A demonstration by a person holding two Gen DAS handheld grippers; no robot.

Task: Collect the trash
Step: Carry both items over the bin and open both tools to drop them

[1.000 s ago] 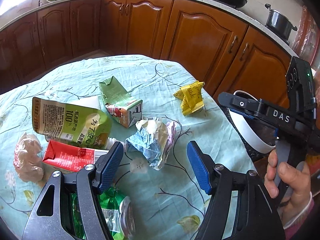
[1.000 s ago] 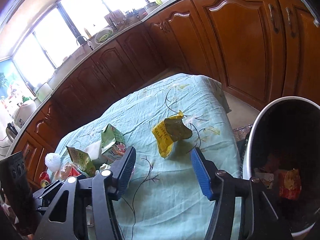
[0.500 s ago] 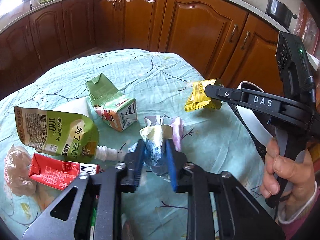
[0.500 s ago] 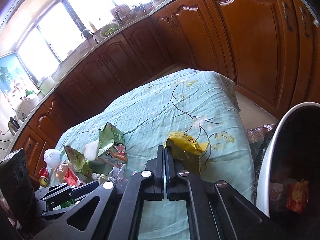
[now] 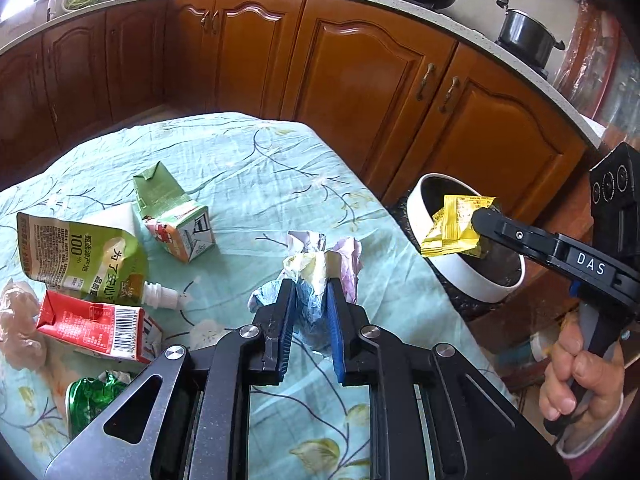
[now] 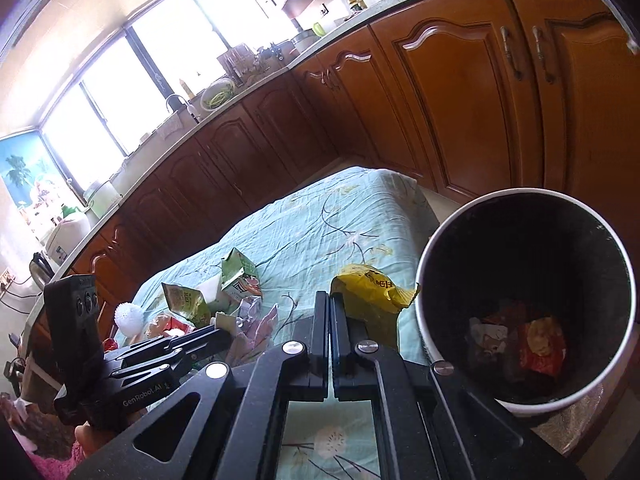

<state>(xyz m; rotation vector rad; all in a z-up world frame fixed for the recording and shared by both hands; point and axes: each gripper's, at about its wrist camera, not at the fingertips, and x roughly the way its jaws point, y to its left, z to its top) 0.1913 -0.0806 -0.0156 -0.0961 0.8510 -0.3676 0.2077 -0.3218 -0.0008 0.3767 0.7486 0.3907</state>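
- Wrapper, yellow and crinkled (image 5: 454,226), sits pinched at one edge in my right gripper (image 6: 330,312), whose fingers are pressed together on it; seen from the left wrist, it hangs in the air at the near rim of the white bin (image 5: 416,216).
- Crumpled paper wad (image 5: 316,280), blue, pale yellow and pink, is clamped between the blue fingers (image 5: 335,320) of my left gripper (image 5: 311,304), near the right edge of the surface (image 5: 280,168).
- The bin stands just off that right edge, below the level of the cloth; a few scraps already lie at its bottom (image 6: 520,344).
- Left on the cloth: green carton (image 5: 172,212), green pouch with a white spout (image 5: 80,252), red carton (image 5: 96,328), a crushed green can (image 5: 94,396) by the near-left edge, and a pale wad (image 5: 16,332) at the far left.
- My worry with the wrapper: the hold is only on an edge, and most of it hangs outside the rim, so letting go too early could drop it onto the floor or the cloth.
- The paper wad is loose and springy; a shallow bite may slip as I lift, or trailing folds may snag on the cloth.
- My two grippers are close together, so swinging both to the bin at once risks a knock.
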